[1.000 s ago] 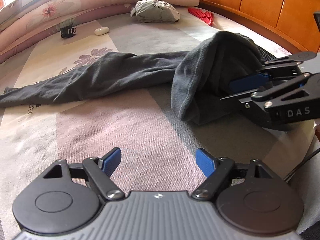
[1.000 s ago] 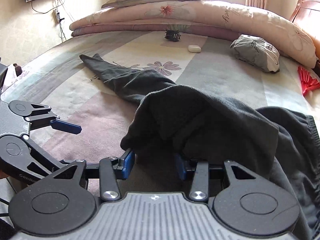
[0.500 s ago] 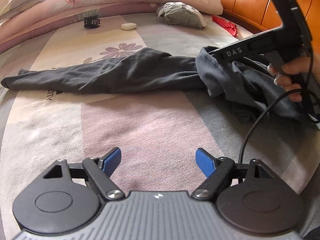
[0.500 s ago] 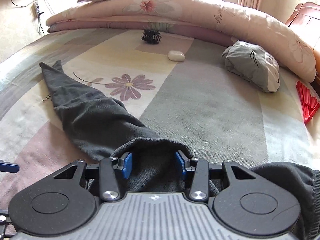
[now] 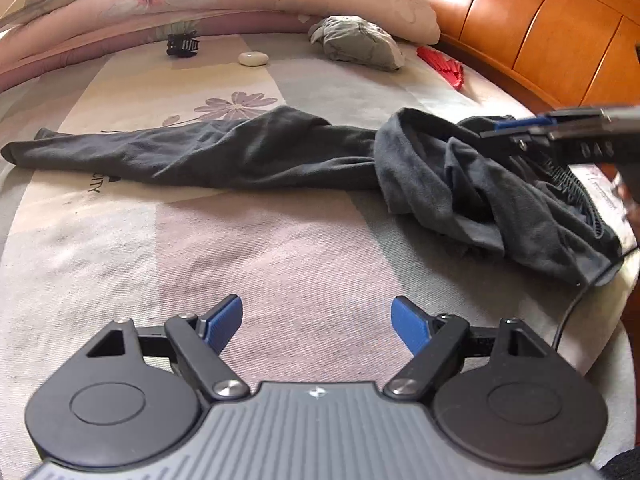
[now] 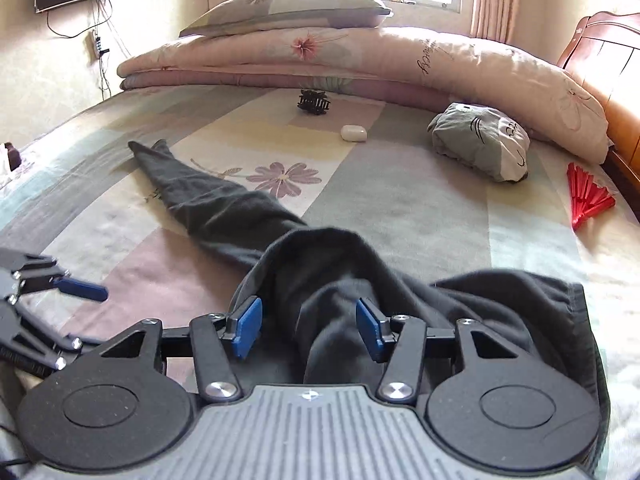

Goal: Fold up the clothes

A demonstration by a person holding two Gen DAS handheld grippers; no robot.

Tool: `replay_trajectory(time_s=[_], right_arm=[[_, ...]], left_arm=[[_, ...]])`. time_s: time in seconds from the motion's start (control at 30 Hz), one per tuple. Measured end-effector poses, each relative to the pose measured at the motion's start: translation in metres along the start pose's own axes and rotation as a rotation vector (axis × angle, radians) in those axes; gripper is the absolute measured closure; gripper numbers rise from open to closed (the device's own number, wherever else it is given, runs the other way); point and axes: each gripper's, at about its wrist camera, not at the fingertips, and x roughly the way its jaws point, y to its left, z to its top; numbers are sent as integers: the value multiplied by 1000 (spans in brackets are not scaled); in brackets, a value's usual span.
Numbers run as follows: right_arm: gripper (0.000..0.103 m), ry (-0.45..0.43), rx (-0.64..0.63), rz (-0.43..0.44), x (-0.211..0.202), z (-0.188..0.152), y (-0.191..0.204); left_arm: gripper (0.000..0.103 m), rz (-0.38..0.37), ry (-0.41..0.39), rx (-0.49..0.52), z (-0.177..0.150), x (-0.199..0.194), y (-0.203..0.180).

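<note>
We're still at the spreading-out step: the dark grey knit trousers (image 5: 248, 156) lie on the patchwork bed (image 5: 280, 264), one leg stretched flat, the waist end bunched. Right gripper (image 6: 308, 324) jaws have just been opening, fabric between them, looks released. Left gripper (image 5: 316, 322) jaws wide apart, nothing between, short of the bunch. Next: regrip the waistband, pull flat. No containers in view.

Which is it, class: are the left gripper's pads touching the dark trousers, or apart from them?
Apart. In the left wrist view the left gripper stands open over bare bedsheet, and a wide strip of sheet separates its pads from the dark trousers.
</note>
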Motion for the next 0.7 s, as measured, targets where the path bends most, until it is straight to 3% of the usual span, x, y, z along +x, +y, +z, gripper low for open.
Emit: replay_trajectory(time_s=[0.23, 0.4, 0.47, 0.53, 0.7], right_arm=[[43, 66, 129, -6, -29, -74, 2], [43, 13, 250, 6, -45, -91, -9], [43, -5, 268, 4, -50, -94, -12], [43, -15, 273, -1, -54, -95, -16], [43, -26, 308, 8, -53, -101, -23]], left_arm=[[21, -223, 4, -86, 2, 20, -29], [26, -255, -19, -99, 2, 40, -55], [42, -284, -27, -154, 3, 45, -55], [47, -316, -34, -208, 4, 51, -54], [48, -362, -77, -358, 3, 66, -46]])
